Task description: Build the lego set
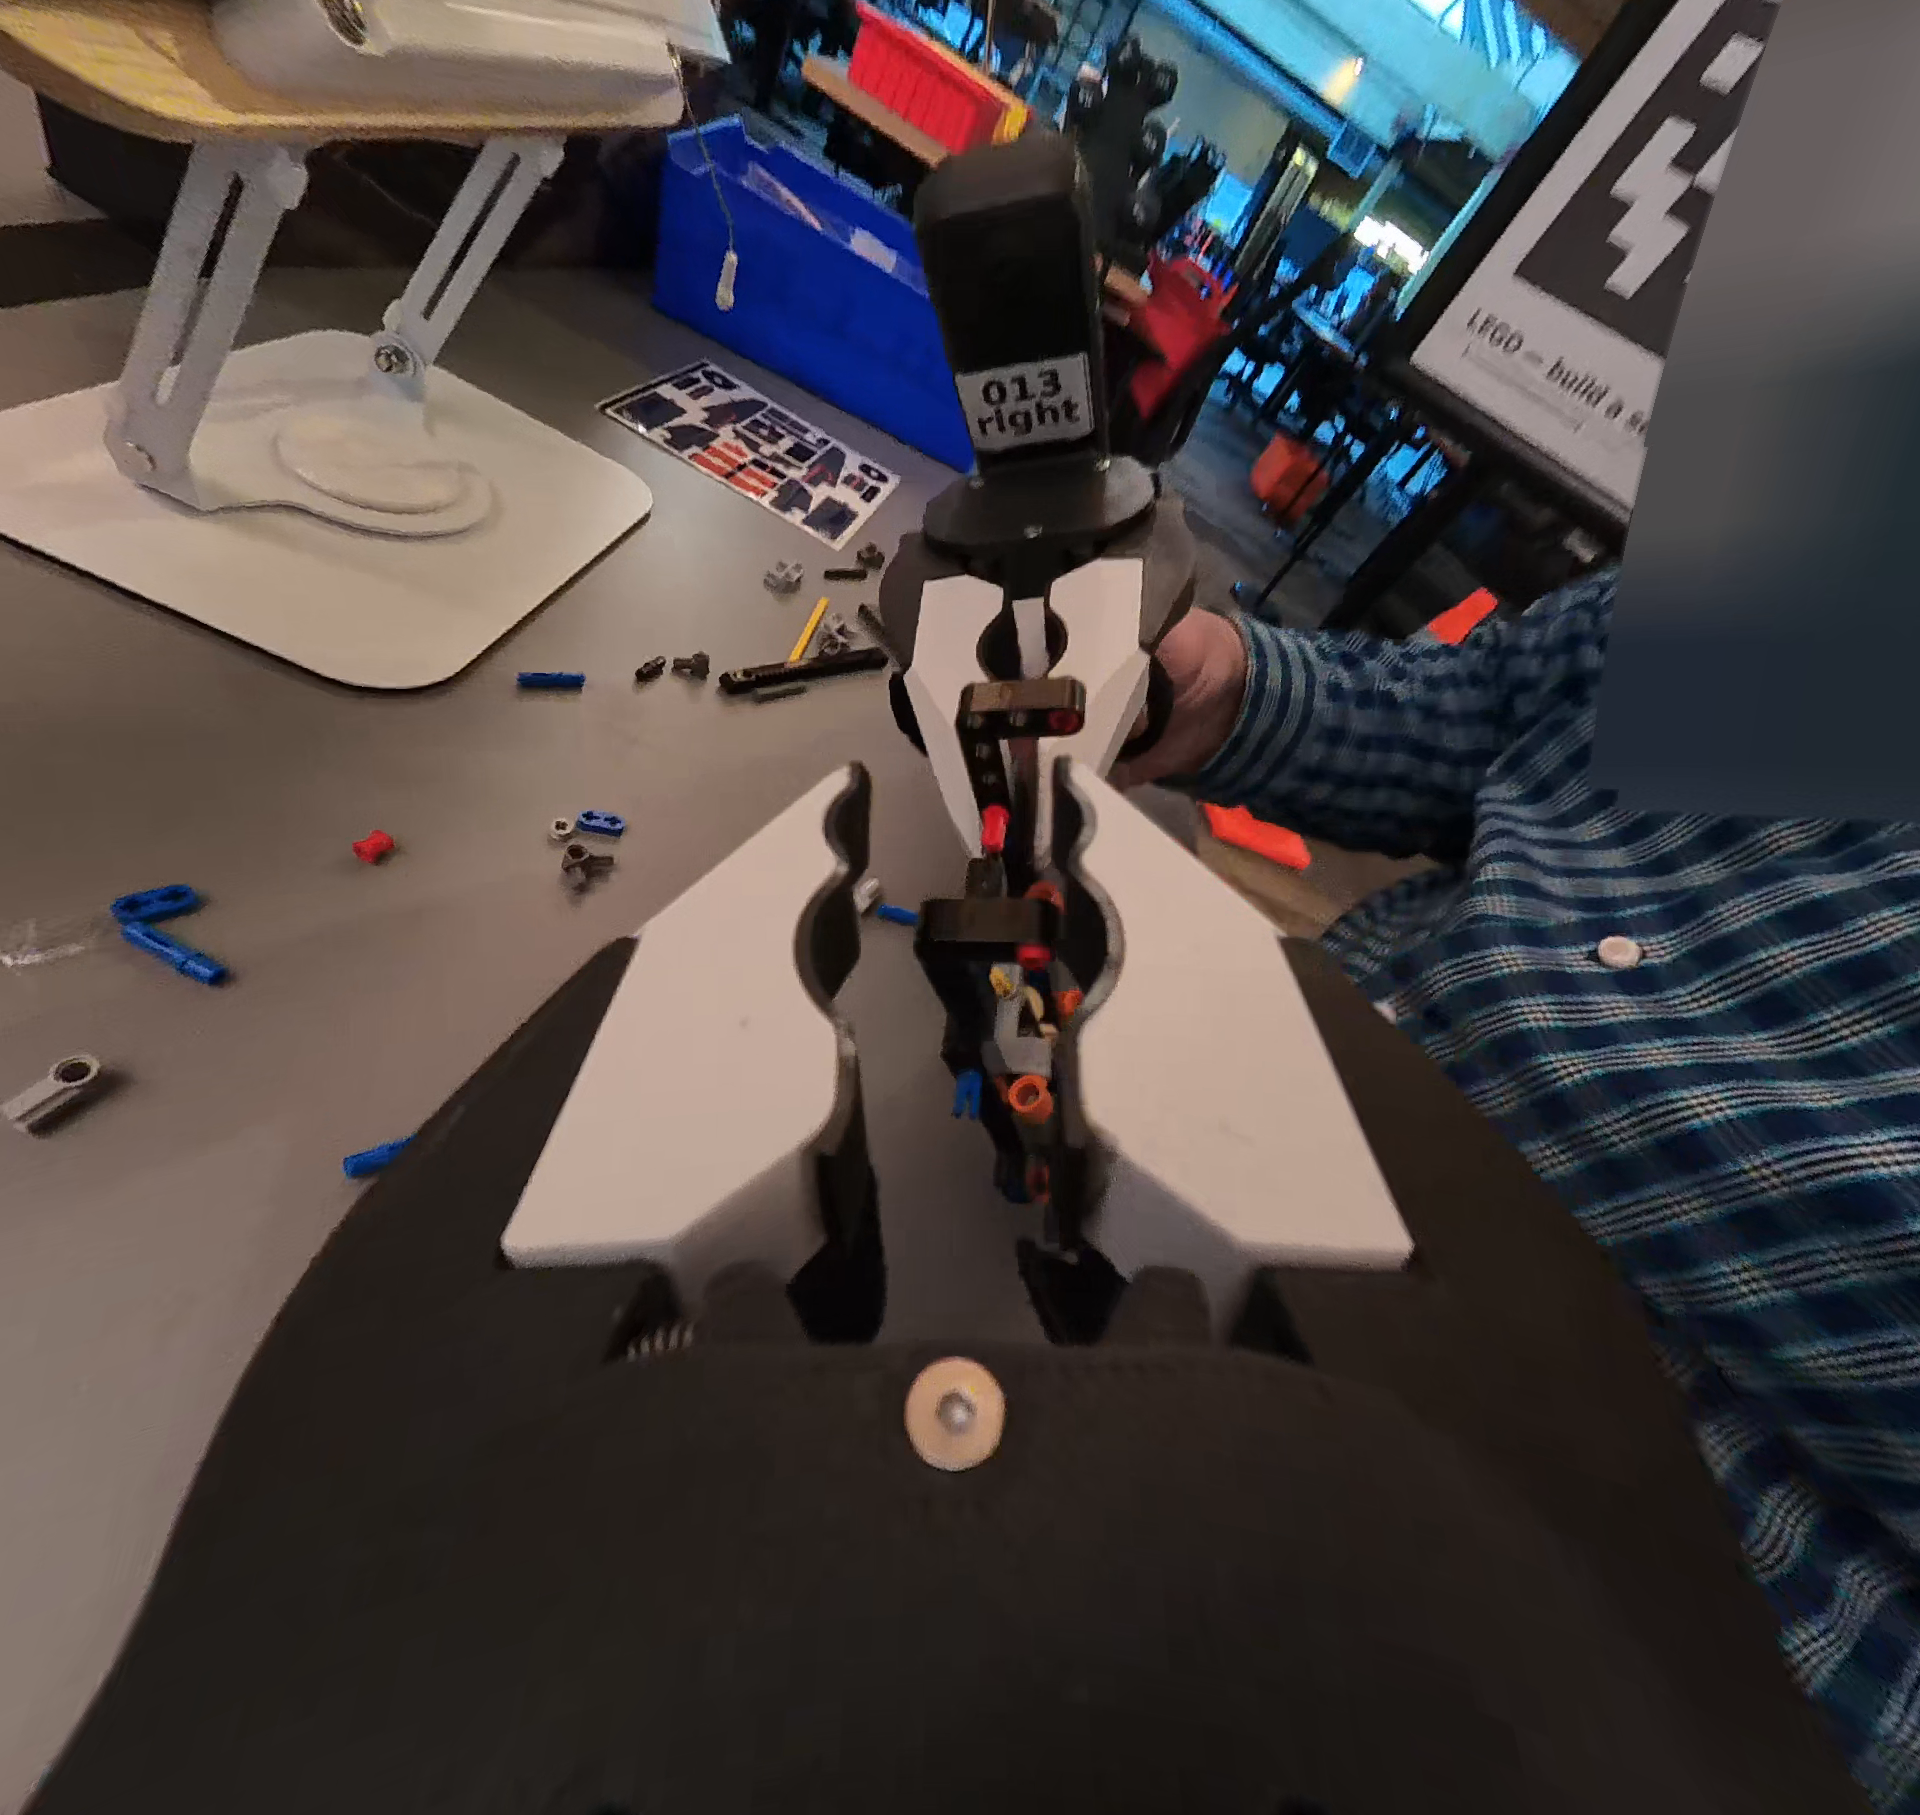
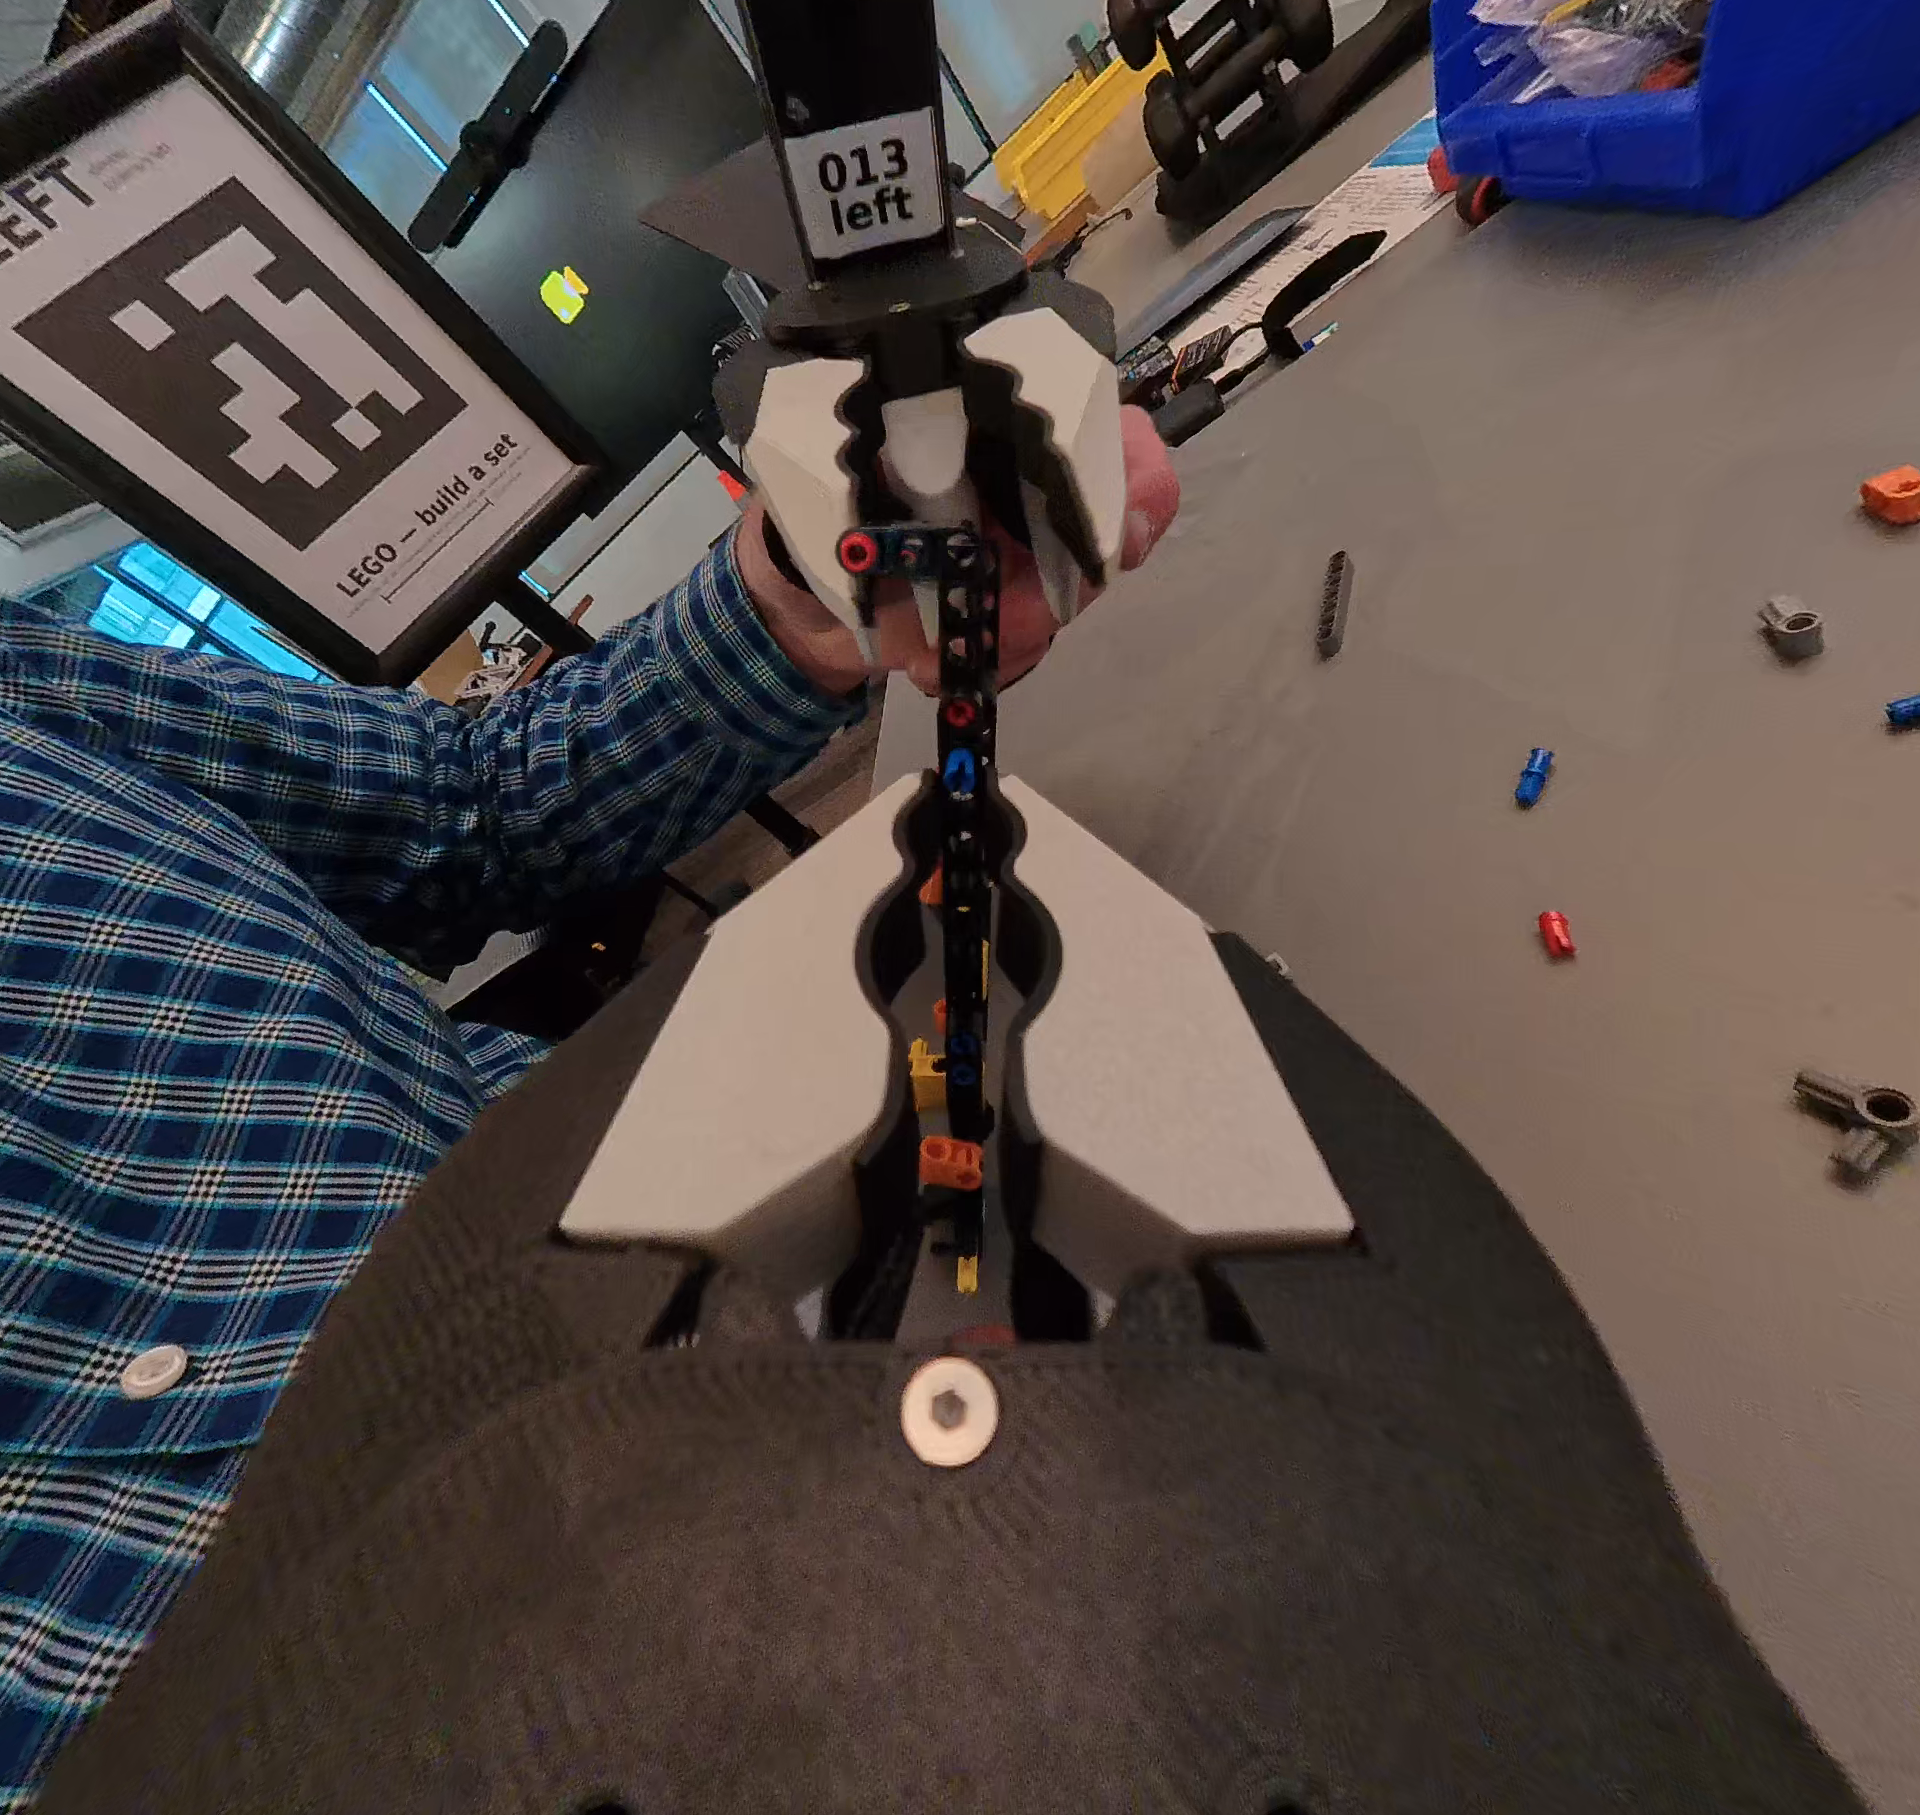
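A long black lego assembly (image 1: 1023, 996) with red, orange, blue and yellow pins is held in the air between both grippers. My left gripper (image 1: 961, 789) is shut on its wider end, which lies against the right-hand finger. In the right wrist view my right gripper (image 2: 964, 789) is shut on the assembly's thin black beam (image 2: 966, 934), which runs straight out to the left gripper (image 2: 971, 612) opposite. The right gripper (image 1: 1039, 794) also shows in the left wrist view, facing mine, with a short black cross beam (image 1: 1023, 707) between its fingers.
Loose parts lie on the grey table (image 1: 312, 986): blue pieces (image 1: 156, 924), a red pin (image 1: 372, 846), a black beam (image 1: 805, 669), a grey connector (image 2: 1860, 1121), a blue pin (image 2: 1532, 776). A sticker sheet (image 1: 753, 451), a blue bin (image 1: 810, 279) and a white stand (image 1: 312, 477) are behind. My two grippers' fingertips are within a few centimetres of each other. Left tips and right tips are each some 15 centimetres from the grey connector (image 2: 1860, 1121). It is also in sight in the left wrist view (image 1: 575, 873).
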Motion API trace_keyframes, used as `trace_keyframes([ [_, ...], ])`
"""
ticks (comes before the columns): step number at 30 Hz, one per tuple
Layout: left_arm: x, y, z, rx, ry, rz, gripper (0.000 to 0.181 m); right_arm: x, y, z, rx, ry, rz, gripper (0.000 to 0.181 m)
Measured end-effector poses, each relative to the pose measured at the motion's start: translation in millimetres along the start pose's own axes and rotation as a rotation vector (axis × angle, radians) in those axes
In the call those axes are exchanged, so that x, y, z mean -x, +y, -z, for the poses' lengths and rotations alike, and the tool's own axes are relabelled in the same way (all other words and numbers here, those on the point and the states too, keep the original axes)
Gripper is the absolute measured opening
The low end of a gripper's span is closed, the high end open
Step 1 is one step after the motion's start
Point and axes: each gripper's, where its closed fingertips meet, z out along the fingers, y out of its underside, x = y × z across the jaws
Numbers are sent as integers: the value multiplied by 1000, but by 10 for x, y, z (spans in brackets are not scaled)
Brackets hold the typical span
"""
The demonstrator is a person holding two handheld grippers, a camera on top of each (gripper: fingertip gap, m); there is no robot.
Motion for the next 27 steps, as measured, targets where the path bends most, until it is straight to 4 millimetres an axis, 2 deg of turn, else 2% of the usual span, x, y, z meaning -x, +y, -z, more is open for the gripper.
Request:
trace_keyframes([
  [8, -111, 94, -69, 120, 24, -66, 9, 44, 8, -41, 32, 7, 34, 5],
  [12, -151, 100, -79, 129, 24, -75, 10, 66, 4, -45, 33, 7, 40, 5],
  [13, -169, 142, -96, 157, 30, -70, 21, 72, 5, -49, 32, 8, 44, 4],
  [14, -169, 203, -118, 195, 25, -71, 22, 74, 5, -54, 30, 11, 45, 5],
  [17, -190, 145, -122, 155, 34, -86, 6, 88, -19, -42, 13, 5, 56, 5],
  [27, -229, 120, -101, 136, 47, -112, 6, 123, -59, -35, 2, 41, 141, 5],
])
